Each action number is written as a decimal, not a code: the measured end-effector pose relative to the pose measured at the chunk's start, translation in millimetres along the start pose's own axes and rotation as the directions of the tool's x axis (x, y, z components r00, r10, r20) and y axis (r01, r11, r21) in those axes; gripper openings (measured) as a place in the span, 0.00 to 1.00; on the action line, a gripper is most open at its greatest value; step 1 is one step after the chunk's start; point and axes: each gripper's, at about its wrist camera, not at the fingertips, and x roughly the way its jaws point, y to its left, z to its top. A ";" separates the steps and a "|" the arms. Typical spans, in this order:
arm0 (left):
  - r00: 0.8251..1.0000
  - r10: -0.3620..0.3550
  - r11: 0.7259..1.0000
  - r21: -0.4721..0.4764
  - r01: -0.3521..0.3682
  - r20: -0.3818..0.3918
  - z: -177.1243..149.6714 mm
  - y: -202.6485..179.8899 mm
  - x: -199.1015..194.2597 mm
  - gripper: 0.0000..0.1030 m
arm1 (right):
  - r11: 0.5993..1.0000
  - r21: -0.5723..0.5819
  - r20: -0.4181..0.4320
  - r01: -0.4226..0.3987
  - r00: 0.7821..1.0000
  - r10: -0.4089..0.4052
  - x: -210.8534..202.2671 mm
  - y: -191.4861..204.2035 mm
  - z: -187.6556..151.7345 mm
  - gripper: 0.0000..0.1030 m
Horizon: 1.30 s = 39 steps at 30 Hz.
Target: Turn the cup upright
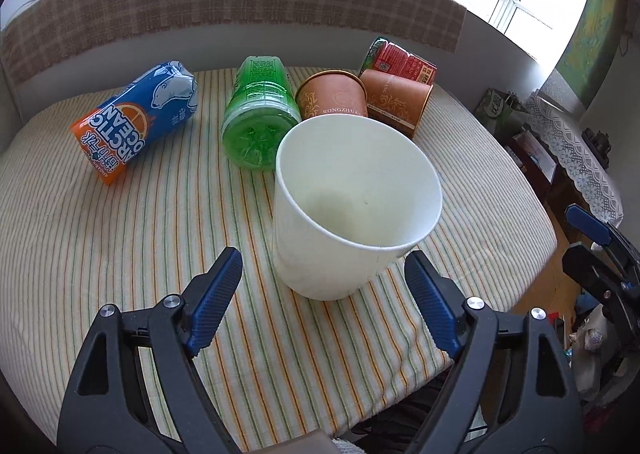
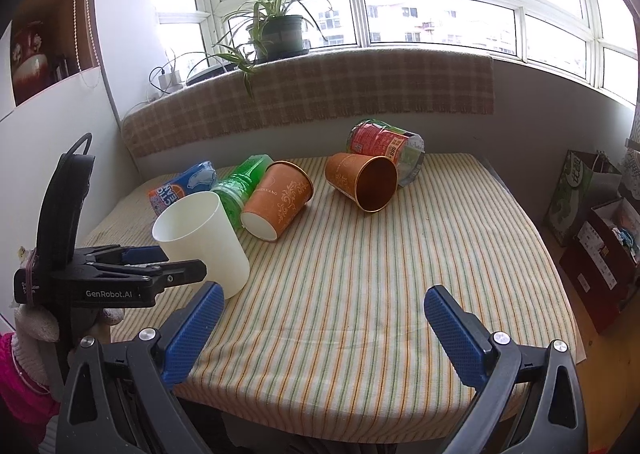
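On the far left of the striped table lies a blue and orange can on its side, and next to it a green bottle, also toppled, its base facing the left wrist camera. Just in front of the bottle stands the white cup, mouth up and base on the cloth, so the flip itself looks done for this cup. The left tongs are spread wide, their blue pads either side of the cup's near wall and touching nothing; I judge this to be the release or the moment just after it.

Further right, 2 orange paper cups lie on their sides: the first orange cup just beside the bottle, the second orange cup resting against a red-labelled bottle at the back. The right tongs are also open and empty, hovering over bare cloth near the front edge.

If more cups are to be righted, the next move probably calls for backing the left tongs away without knocking the white cup, then reaching for a fallen orange one.
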 end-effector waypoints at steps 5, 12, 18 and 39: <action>0.996 0.018 0.998 -0.063 -0.013 0.092 -15.8 16.0 -31.2 0.83 | 1.000 0.006 0.039 0.008 0.999 -0.008 -6.7 3.5 7.6 0.99; 0.882 0.206 0.978 -0.095 -0.184 0.424 -28.0 9.4 -114.2 0.86 | 0.995 -0.027 0.138 0.091 0.987 -0.086 -19.4 21.1 22.2 1.00; 0.781 0.276 0.960 -0.117 -0.255 0.560 -36.2 -1.7 -155.6 0.99 | 0.991 -0.016 0.236 0.136 0.963 -0.129 -35.1 31.1 32.8 1.00; 0.788 0.284 0.957 -0.118 -0.264 0.546 -35.2 -8.8 -158.3 1.00 | 0.981 0.011 0.336 0.193 0.923 -0.185 -49.6 36.2 38.8 1.00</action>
